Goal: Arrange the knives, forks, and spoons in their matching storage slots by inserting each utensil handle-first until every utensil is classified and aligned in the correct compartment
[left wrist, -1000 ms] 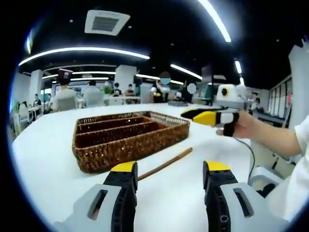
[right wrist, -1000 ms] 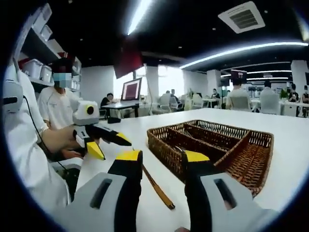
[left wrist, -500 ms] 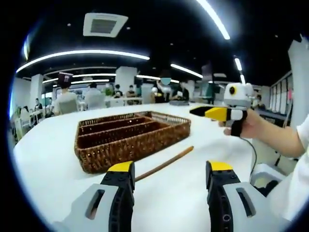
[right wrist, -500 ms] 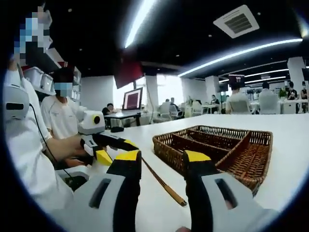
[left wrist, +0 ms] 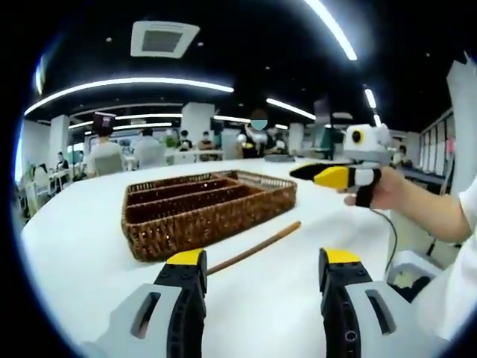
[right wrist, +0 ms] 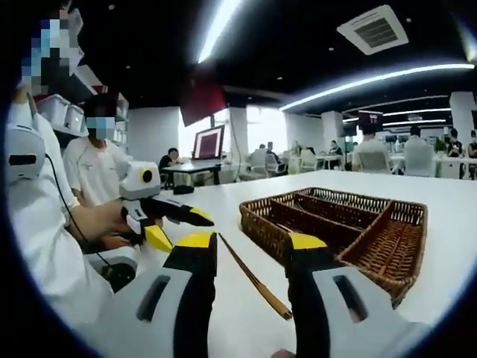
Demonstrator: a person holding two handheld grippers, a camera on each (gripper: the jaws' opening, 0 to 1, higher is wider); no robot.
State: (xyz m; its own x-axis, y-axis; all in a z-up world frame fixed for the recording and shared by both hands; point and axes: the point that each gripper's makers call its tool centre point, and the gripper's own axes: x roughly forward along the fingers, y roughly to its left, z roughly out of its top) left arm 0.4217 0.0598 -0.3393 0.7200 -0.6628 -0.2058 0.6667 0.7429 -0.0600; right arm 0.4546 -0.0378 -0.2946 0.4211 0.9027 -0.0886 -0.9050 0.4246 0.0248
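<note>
In the left gripper view, we hold the left gripper low over a white table, its yellow-tipped jaws wide apart with nothing between them; beyond the left jaw stands a woven basket, split into long compartments; just to its right a thin brown stick lies flat on the table, slanting from near the left jaw up toward the far right; farther right, a hand carries the right gripper above the table, its jaws drawn narrow at the tips, holding nothing we can see; seated people fill the far room.

In the right gripper view, the right gripper hovers over the table, jaws parted and empty; the stick runs between them; the basket sits to the right, apart from the stick; at left the left gripper hangs above the table edge with jaws spread.
</note>
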